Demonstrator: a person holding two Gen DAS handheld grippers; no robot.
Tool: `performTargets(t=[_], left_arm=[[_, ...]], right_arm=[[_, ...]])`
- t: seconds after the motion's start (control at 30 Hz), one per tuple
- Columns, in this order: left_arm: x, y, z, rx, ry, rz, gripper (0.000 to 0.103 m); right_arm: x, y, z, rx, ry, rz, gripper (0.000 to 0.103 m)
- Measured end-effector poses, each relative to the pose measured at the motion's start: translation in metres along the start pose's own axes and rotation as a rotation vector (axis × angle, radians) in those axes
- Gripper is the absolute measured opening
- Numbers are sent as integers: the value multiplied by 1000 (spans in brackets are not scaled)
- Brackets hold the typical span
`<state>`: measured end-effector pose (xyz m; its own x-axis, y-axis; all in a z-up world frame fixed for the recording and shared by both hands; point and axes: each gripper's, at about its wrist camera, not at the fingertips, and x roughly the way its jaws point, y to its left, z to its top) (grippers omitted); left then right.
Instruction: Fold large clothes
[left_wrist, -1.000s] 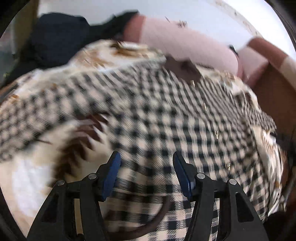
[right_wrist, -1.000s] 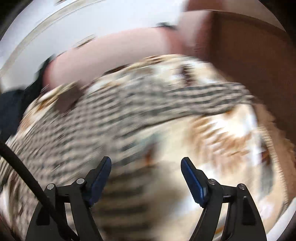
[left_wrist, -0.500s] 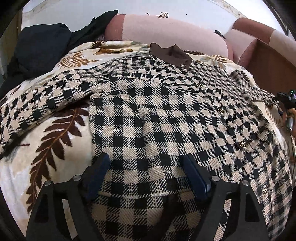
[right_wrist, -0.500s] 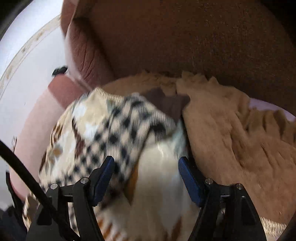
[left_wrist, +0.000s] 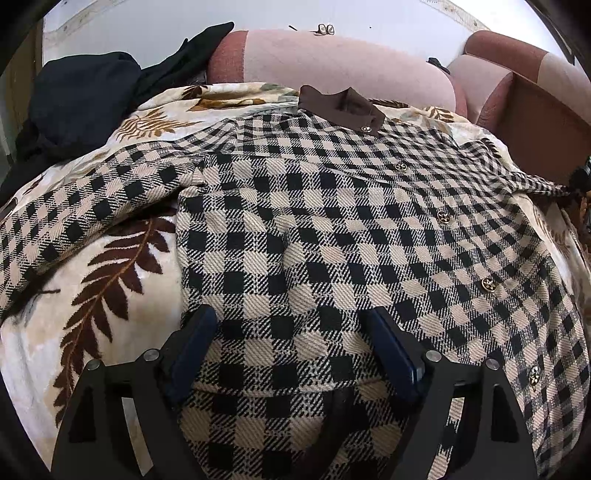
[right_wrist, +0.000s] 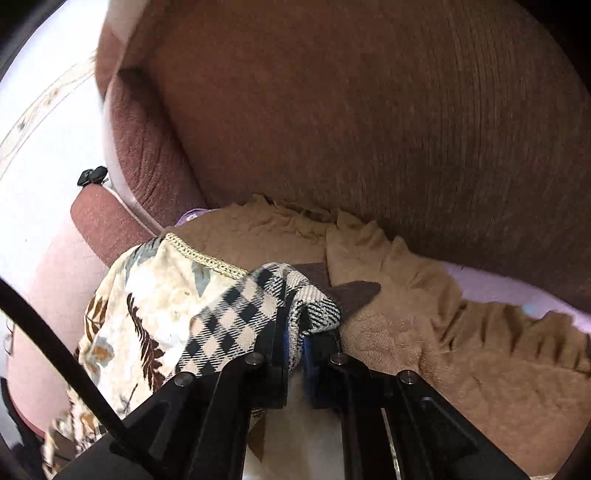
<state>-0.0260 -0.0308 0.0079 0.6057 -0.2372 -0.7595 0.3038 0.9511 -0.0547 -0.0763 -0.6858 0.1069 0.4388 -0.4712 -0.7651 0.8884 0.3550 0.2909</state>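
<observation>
A black-and-beige checked shirt (left_wrist: 332, 229) with a brown collar (left_wrist: 343, 107) and gold buttons lies spread face up on a leaf-print blanket (left_wrist: 92, 295). My left gripper (left_wrist: 291, 347) is open, its jaws resting on the shirt's lower hem area. In the right wrist view my right gripper (right_wrist: 295, 343) is shut on the end of the shirt's right sleeve (right_wrist: 258, 306), by its brown cuff (right_wrist: 351, 295). The left sleeve (left_wrist: 74, 214) lies stretched out to the left.
A pink-brown sofa back (left_wrist: 332, 59) runs behind the blanket, with dark clothes (left_wrist: 81, 107) piled at the far left. A brown sofa arm (right_wrist: 369, 129) and a tan fleece throw (right_wrist: 443, 332) lie close beyond the right gripper.
My right gripper has swung right to the sleeve end and closed on it. My left gripper has come down onto the shirt's lower part and stays open.
</observation>
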Motion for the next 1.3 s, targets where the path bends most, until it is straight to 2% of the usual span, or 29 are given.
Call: performTargets(t=[0.13,0.27,0.4,0.5,0.63,0.77,0.83,0.87,0.97,1.03,1.1,1.2,1.23,1.3], left_arm=[[-4,2,1,-4,-5,-8,83],[-20,3,4,-13,-22,-19,83],[-58,8,16,-41,-90,-65,83],[-88,30,33,-97,-141,-49,83],[-113,72,55,-180,-185,8,83],[-127,111,68,-198,-238,106,83],[-130,130,67,-223,-280,151,83],[-131,140,64,-241,-300,162,83],[-126,166,53,-297,-338,215,83],[-118,182,54,-327,-302,226,83],[-117,197,54,-376,-298,203,83],[-118,211,52,-415,-302,208,83],[-122,213,48,-422,-304,205,83],[-122,216,46,-431,-301,193,83]], right_arm=[[-29,34,-7,-94,-37,22,7],[-69,98,-26,-247,-61,131,7],[-111,175,-74,-450,-54,275,7],[-137,235,-132,-590,-12,398,7],[-151,300,-220,-747,65,501,7],[-154,342,-311,-888,126,539,7],[-153,364,-361,-1014,140,530,7],[-153,374,-393,-1116,129,504,7],[-159,378,-458,-1367,32,422,15],[-170,376,-497,-1523,-33,410,41],[-186,369,-528,-1668,-139,418,46],[-210,345,-555,-1799,-257,452,47],[-215,340,-556,-1814,-265,465,47],[-224,333,-544,-1770,-185,534,48]])
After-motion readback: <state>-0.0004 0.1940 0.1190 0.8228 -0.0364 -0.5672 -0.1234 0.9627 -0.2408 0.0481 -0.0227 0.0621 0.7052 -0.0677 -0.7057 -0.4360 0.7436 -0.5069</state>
